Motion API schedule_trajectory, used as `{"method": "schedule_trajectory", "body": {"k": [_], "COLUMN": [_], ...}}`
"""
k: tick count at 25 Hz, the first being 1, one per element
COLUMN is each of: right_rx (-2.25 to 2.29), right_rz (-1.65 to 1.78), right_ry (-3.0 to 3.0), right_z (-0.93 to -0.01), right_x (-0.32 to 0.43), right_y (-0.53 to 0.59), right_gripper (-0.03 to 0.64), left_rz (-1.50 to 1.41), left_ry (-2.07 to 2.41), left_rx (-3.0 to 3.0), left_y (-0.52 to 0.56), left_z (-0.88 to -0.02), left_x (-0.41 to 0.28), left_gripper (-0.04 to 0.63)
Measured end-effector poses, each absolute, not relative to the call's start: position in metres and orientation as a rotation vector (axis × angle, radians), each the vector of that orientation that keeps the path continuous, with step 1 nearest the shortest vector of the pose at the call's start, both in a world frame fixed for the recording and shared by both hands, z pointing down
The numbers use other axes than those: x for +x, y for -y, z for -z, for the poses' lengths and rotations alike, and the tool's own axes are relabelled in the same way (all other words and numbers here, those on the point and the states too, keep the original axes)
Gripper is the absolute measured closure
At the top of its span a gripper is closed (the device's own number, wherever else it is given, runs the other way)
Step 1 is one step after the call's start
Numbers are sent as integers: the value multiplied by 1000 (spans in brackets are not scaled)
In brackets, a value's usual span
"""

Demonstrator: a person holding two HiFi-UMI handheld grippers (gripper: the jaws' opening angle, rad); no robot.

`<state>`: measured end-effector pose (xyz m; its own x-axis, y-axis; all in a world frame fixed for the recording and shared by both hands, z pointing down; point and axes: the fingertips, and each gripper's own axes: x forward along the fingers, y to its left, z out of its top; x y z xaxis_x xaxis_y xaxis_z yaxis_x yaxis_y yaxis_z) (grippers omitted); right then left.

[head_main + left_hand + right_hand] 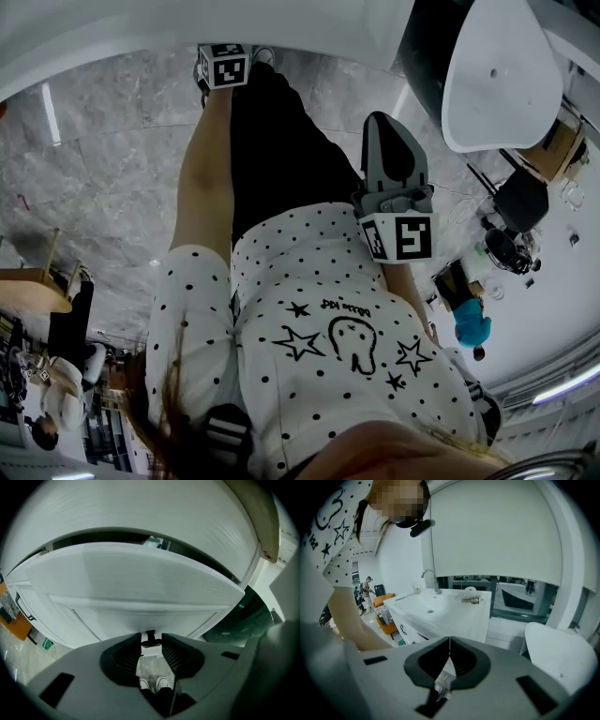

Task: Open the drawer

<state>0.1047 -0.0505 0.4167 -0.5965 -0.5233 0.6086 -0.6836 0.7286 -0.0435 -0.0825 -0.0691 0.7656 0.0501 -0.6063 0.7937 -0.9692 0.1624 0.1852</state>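
Observation:
In the left gripper view a white drawer front (140,585) fills the frame, standing out from under a white counter (140,513), with a dark gap along its top edge. My left gripper (151,637) is shut on the small black drawer handle (151,640), which sits between the ribbed pads (176,654). In the head view only its marker cube (225,66) shows, at the top by the counter edge. My right gripper (382,122) hangs at my side, shut with nothing in it; in its own view the jaw tips (449,640) meet.
The head view looks down my spotted shirt (319,309) to a grey marble floor (103,159). A white bathtub (502,75) is at the upper right. The right gripper view shows a white sink vanity (440,609) with a faucet (429,578).

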Motion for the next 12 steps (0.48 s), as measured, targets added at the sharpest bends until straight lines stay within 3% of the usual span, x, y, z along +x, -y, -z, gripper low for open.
{"method": "schedule_trajectory", "body": {"k": [12], "right_rx": [908], "right_rz": [-359], "right_ry": [2344], "right_z": [-417], "right_x": [104], "right_y": [52], "right_gripper": [601], "left_rz": [-581], "left_ry": [1646], "left_rx": [1534], "left_y": [60], "left_z": [-766], "left_x": [-76], "left_gripper": [456]}}
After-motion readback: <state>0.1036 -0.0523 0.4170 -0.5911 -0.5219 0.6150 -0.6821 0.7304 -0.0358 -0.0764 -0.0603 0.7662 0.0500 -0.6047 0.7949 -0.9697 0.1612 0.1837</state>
